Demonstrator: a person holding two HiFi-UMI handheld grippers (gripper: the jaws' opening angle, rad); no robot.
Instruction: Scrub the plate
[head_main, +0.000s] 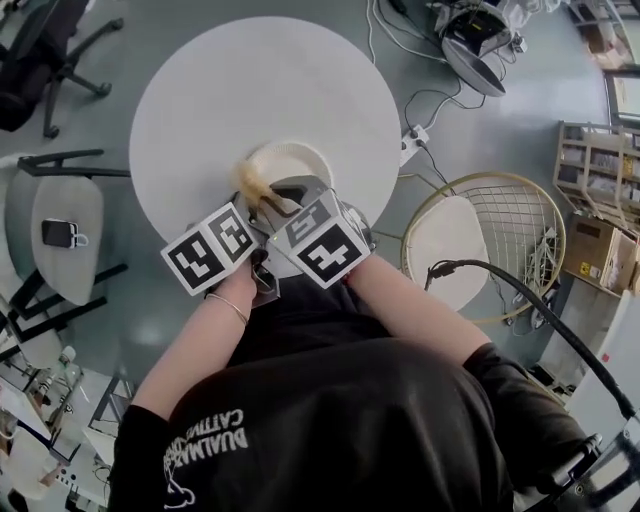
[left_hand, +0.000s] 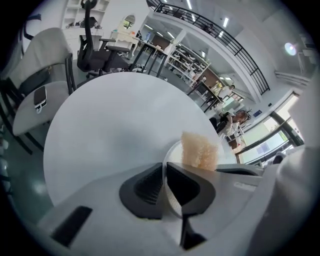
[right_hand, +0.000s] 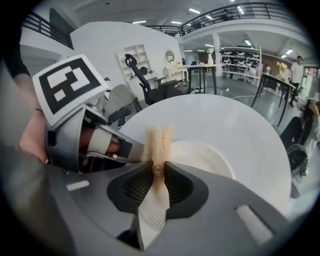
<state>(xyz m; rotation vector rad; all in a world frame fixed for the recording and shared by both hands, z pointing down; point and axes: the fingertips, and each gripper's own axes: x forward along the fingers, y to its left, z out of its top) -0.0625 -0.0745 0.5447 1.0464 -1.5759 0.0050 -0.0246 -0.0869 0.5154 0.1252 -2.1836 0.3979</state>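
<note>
A white paper plate (head_main: 305, 165) lies on the round white table (head_main: 200, 110), near its front edge. My left gripper (head_main: 250, 228) grips the plate's near-left rim; in the left gripper view the thin rim (left_hand: 163, 187) runs between its closed jaws (left_hand: 164, 184). My right gripper (head_main: 268, 195) is shut on a tan sponge (right_hand: 157, 142), which stands up from the jaws (right_hand: 159, 177) over the plate (right_hand: 200, 157). The sponge (left_hand: 199, 149) sits at the plate's left part, just beside the left gripper (right_hand: 85, 135). The marker cubes hide both sets of fingertips in the head view.
A black office chair (head_main: 45, 55) stands at the far left. A grey chair with a phone (head_main: 62, 233) on it is left of the table. A rattan chair (head_main: 480, 235) and floor cables (head_main: 430, 110) are to the right.
</note>
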